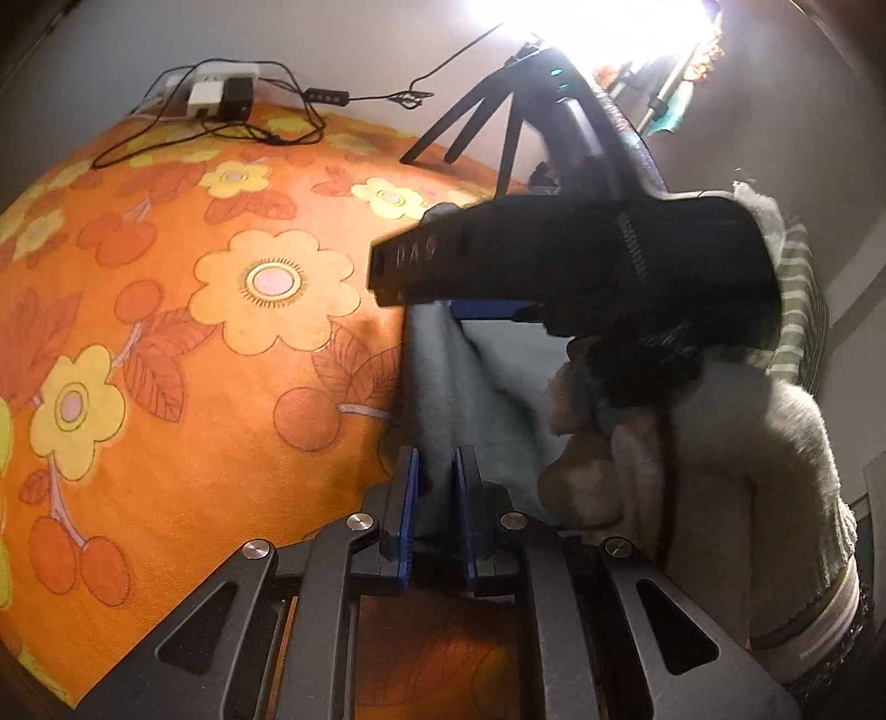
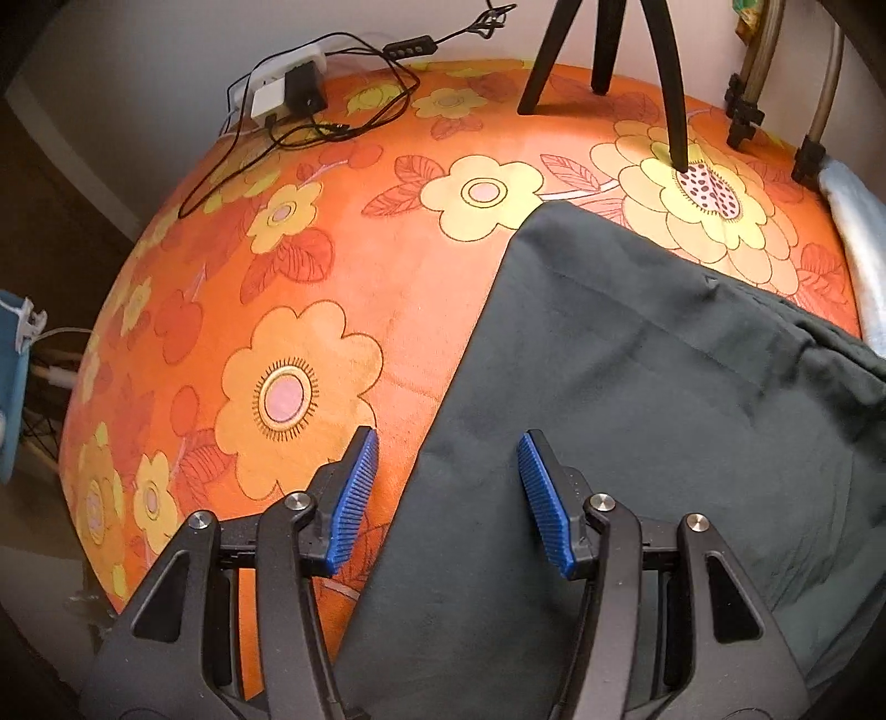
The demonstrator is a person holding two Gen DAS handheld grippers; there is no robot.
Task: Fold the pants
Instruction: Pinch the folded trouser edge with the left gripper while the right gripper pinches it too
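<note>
The pants (image 2: pixel 637 399) are dark grey-green and lie flat on the orange flowered cloth (image 2: pixel 310 310), from the middle to the right edge of the right wrist view. My right gripper (image 2: pixel 448 498) is open, its blue pads either side of the pants' left edge, just above the fabric. My left gripper (image 1: pixel 434 504) is shut on a fold of the pants (image 1: pixel 476 382), which looks pale grey-blue in the left wrist view, lifted above the cloth. The right gripper's black body (image 1: pixel 581 266) and the person's sleeved arm (image 1: pixel 747 471) fill the right of that view.
A black tripod (image 2: pixel 603 50) stands at the far side of the cloth. A power strip with chargers and cables (image 2: pixel 288 94) lies at the far left corner. A pale blue fabric (image 2: pixel 858 232) sits at the right edge. A bright lamp (image 1: pixel 598 27) glares overhead.
</note>
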